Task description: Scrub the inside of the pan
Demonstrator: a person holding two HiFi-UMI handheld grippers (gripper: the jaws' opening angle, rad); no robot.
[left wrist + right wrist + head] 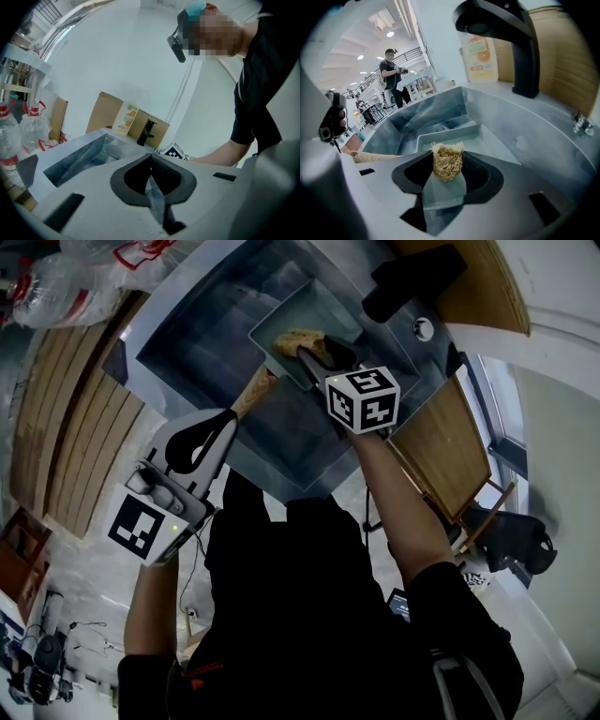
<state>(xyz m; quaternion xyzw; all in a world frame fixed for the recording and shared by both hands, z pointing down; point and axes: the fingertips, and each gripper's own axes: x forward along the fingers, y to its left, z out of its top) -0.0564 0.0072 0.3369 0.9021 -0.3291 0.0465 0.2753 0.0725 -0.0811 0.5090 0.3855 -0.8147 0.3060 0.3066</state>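
- Head view: the camera is above the person's torso, which fills the lower half of the frame, and faces steeply down. The sink is at upper centre and the faucet at upper right, both well off.
- Left gripper view: the camera rides on the left gripper, low by the sink's edge and tilted up toward the wall. The sink is at left centre and the faucet mid-frame.
- Right gripper view: the camera rides on the right gripper, down inside the sink. The scrubber is at centre, close. The pan is just beyond, and the faucet looms at the top.
- Shared: sink and faucet appear in all three views. The carton appears in both gripper views.
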